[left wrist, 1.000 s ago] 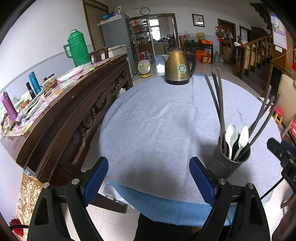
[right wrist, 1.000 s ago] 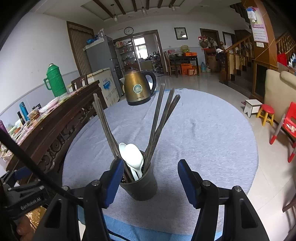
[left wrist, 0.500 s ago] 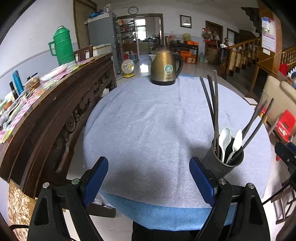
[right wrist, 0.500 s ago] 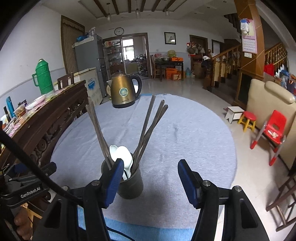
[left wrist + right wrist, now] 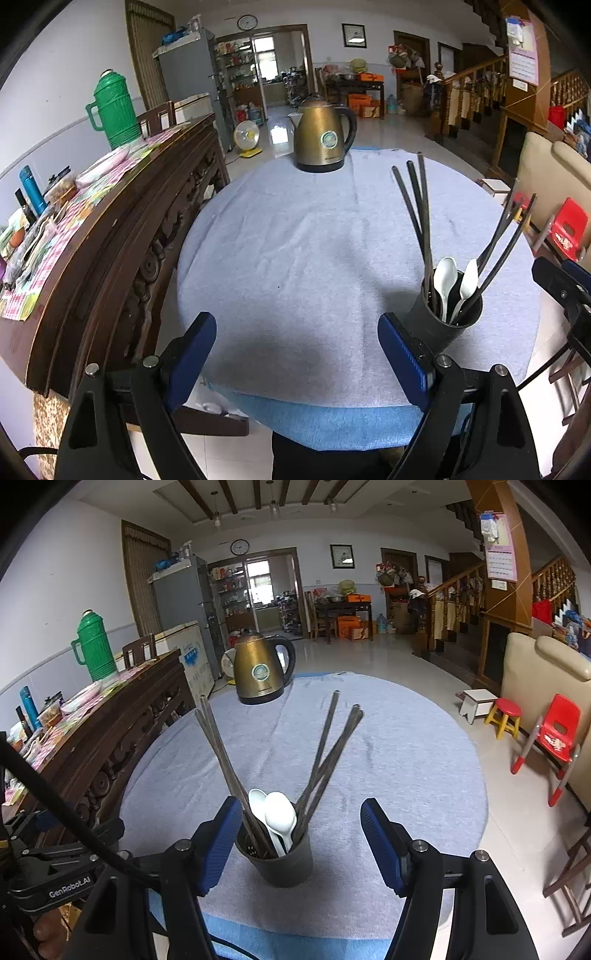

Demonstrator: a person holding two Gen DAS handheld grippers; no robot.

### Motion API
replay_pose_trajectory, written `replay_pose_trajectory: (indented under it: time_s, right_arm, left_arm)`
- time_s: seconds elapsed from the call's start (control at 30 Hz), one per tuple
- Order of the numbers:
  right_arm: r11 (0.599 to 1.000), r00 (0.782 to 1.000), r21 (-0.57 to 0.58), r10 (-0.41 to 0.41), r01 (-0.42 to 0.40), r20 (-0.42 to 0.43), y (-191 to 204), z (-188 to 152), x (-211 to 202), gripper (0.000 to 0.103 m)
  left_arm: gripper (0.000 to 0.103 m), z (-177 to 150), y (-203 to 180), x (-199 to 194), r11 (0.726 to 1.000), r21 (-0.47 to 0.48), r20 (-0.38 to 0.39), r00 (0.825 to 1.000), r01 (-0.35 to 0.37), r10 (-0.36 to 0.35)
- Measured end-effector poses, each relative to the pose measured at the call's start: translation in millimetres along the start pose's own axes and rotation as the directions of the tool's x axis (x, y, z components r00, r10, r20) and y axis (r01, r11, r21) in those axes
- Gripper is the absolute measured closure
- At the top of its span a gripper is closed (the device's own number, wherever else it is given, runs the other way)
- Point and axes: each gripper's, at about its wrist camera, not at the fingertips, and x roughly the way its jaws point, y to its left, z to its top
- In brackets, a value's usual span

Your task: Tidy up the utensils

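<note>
At the near edge of the tabletop (image 5: 406,746), the cup (image 5: 284,864) stands upright with chopsticks (image 5: 321,753) and spoons (image 5: 280,819) handle-down inside, the right tongs (image 5: 295,845), just widened, flanking it ungripped, the left tongs (image 5: 295,354) spread empty beside it, apparently because sorting is complete.

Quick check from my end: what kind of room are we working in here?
Most likely a home's open living and dining hall: a round table carrying an electric kettle, a refrigerator by the wall, and a wooden staircase behind.
</note>
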Motion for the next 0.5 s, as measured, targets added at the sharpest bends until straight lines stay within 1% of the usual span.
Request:
replay_pose_trajectory:
  time_s: [0.27,0.4,0.5]
  right_arm:
    - [0.994,0.996,-0.061,0.089,-0.090,-0.019,2.1,-1.2,15.3,0.033]
    - [0.989,0.991,-0.066,0.131,-0.132,-0.024,-10.3,-4.1,18.9,0.033]
    - [0.988,0.990,-0.064,0.143,-0.144,-0.015,-24.5,-9.9,18.6,0.033]
  left_arm:
    - [0.014,0.2,0.0,-4.9,0.995,-0.063,-0.021,0.997,-0.074,0.073]
    - [0.014,0.6,-9.9,-11.4,0.990,-0.097,-0.019,0.995,-0.104,0.103]
    - [0.014,-0.4,-20.8,-13.6,0.986,-0.111,-0.016,0.992,-0.125,0.124]
